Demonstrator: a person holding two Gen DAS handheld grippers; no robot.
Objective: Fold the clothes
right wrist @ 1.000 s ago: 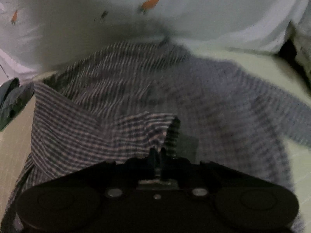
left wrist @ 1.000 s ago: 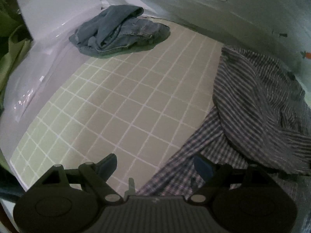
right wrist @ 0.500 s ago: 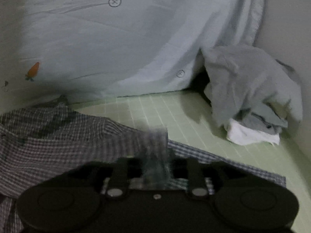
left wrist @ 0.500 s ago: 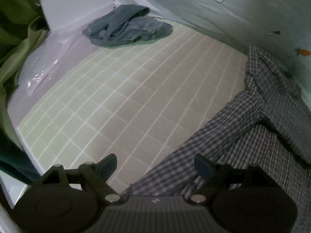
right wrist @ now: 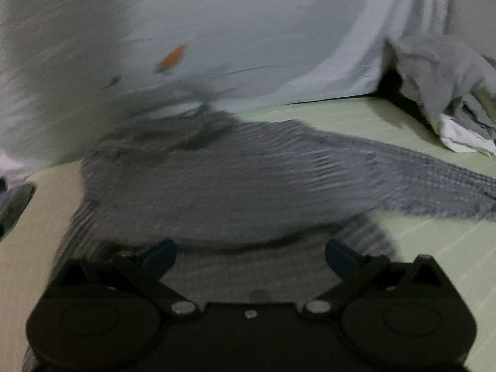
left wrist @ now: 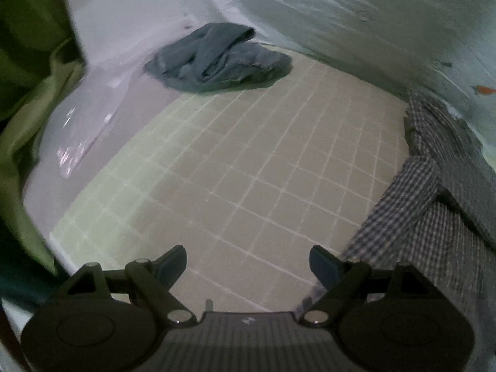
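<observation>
A dark checked shirt (right wrist: 223, 186) lies spread on the pale green gridded mat (right wrist: 434, 248), one sleeve stretched out to the right; the right wrist view is blurred. My right gripper (right wrist: 250, 255) hovers over the shirt's near part, its jaws opening wide, with no cloth pinched between the pads. In the left wrist view the same shirt (left wrist: 434, 217) lies at the right edge. My left gripper (left wrist: 248, 265) stands open over bare mat (left wrist: 248, 161), its right finger close to the shirt's edge and holding nothing.
A crumpled blue denim garment (left wrist: 217, 59) lies at the mat's far left corner. A grey and white heap of clothes (right wrist: 449, 93) sits at the far right. A pale sheet with a carrot print (right wrist: 173, 55) hangs behind. Green fabric (left wrist: 28, 93) hangs at the left.
My right gripper was shut on a fold of the shirt, then let it go and opened wide while swinging sideways. My left gripper stayed open and moved away from the shirt, over bare mat.
</observation>
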